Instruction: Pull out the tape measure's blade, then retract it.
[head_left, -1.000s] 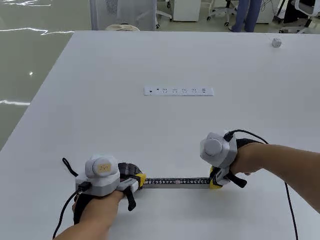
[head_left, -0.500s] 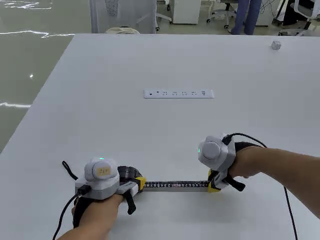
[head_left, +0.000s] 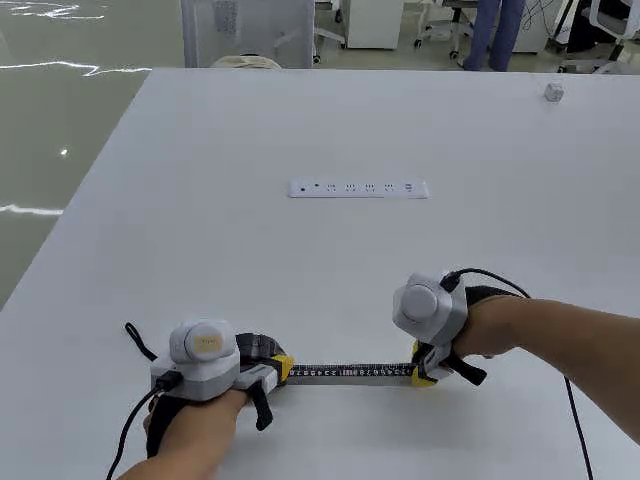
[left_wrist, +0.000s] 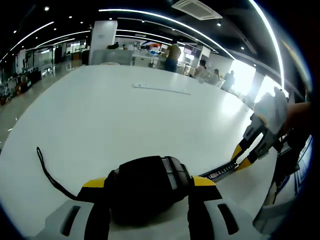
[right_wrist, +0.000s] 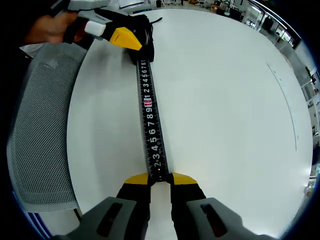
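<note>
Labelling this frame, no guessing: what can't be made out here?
Blade hook: right gripper view, pinched inside right gripper.
Case front: left gripper view, dark and too close; head view, left gripper mostly covers it.
Far grey object: head view, too small to name.

The white bench (head_left: 300, 270) stretches far ahead of both claws, and a white power strip (head_left: 358, 188) lies flat on it, well beyond the gap between the left claw (head_left: 278, 368) and the right claw (head_left: 424, 375). A small grey object (head_left: 554, 91) sits near the bench's far edge, far ahead and right of the right claw, with a person's legs (head_left: 497, 30) on the glossy floor (head_left: 60, 130) past it. A grey mesh chair back (right_wrist: 45, 130) stands off the bench edge beside the right claw
</note>
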